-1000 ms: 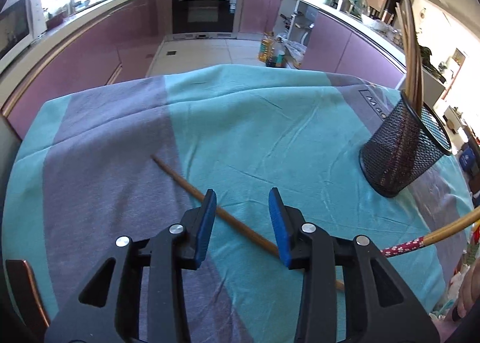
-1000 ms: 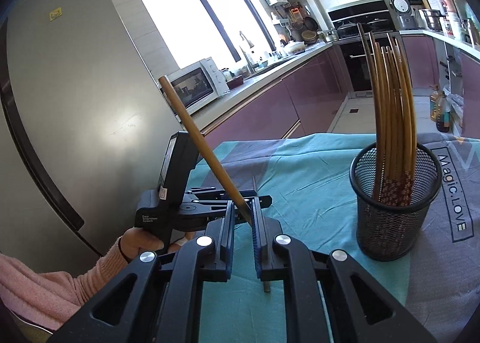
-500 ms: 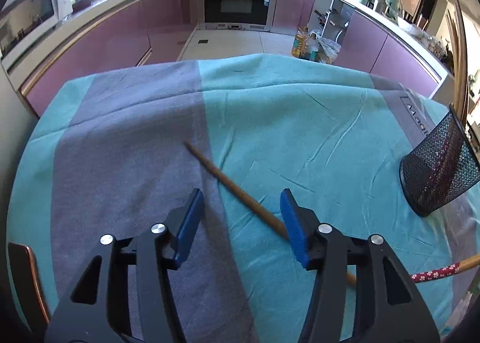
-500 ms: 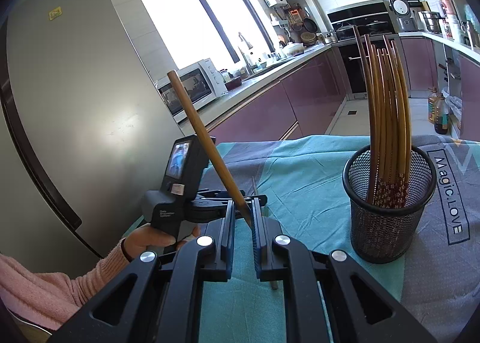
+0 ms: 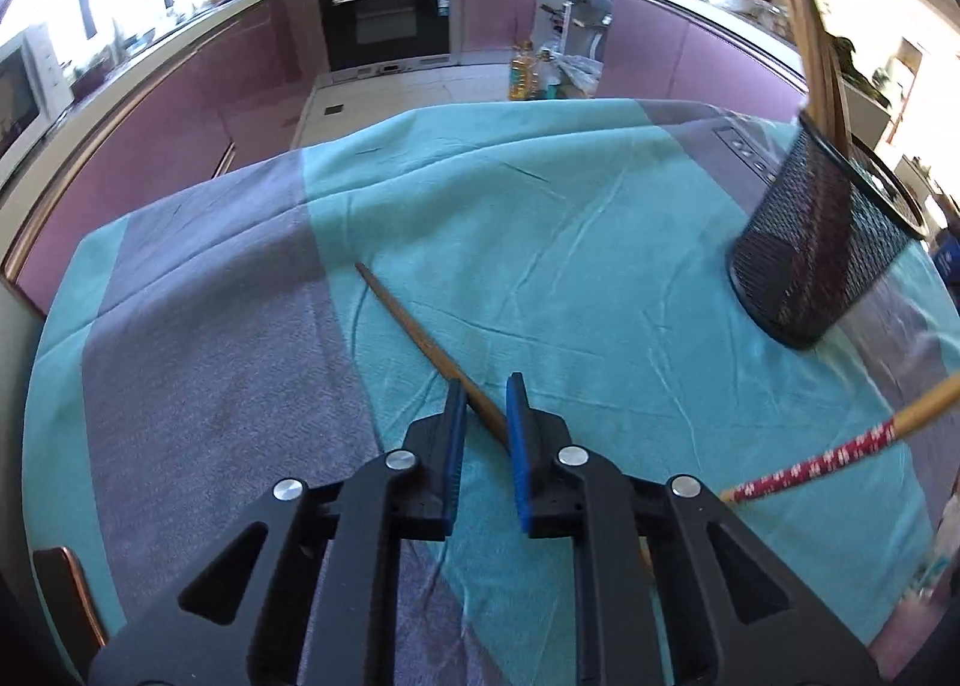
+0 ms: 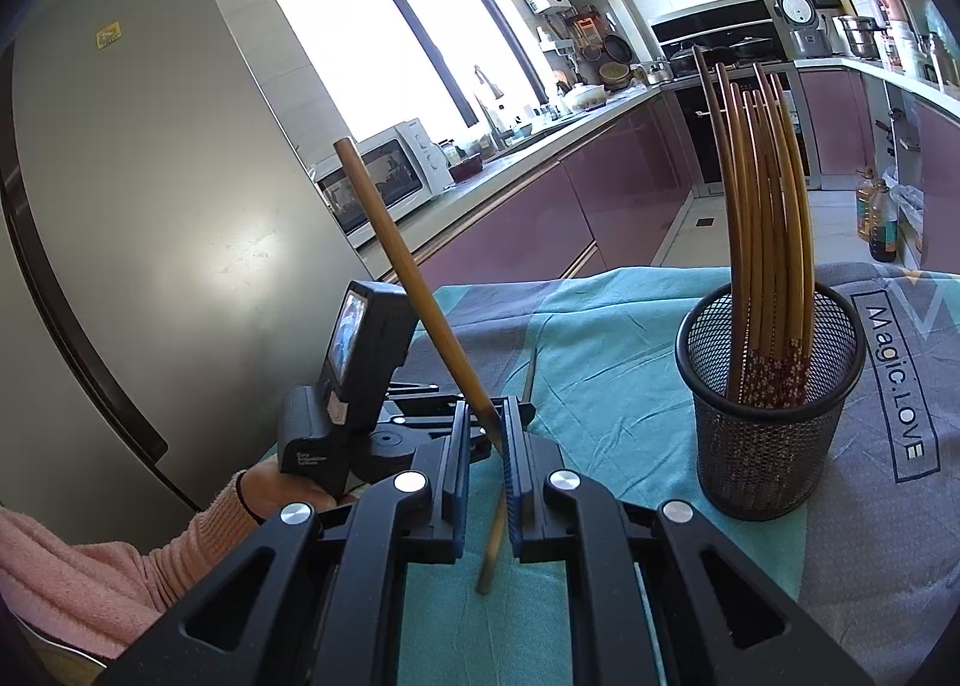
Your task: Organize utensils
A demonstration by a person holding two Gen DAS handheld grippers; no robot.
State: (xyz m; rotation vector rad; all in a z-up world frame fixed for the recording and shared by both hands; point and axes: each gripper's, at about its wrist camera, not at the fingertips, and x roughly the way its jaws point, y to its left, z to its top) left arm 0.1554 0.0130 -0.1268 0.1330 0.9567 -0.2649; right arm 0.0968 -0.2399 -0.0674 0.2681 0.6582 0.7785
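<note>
Left gripper [image 5: 485,405]: fingers narrowed around a brown chopstick [image 5: 420,335] that lies on the teal-and-grey tablecloth [image 5: 570,242]; whether the blue pads actually pinch it cannot be told, since a thin gap shows on each side.

Right gripper [image 6: 485,446]: clamped on a second chopstick [image 6: 402,266], held off the cloth and tilted, plain end up and to the left. Its red patterned end [image 5: 810,467] shows at the right edge of the left wrist view.

Black mesh holder [image 6: 771,404]: upright on the cloth, to the right of the right gripper, holding a bundle of chopsticks [image 6: 762,218] (patterned ends down). Holder well apart from the lying chopstick.
</note>
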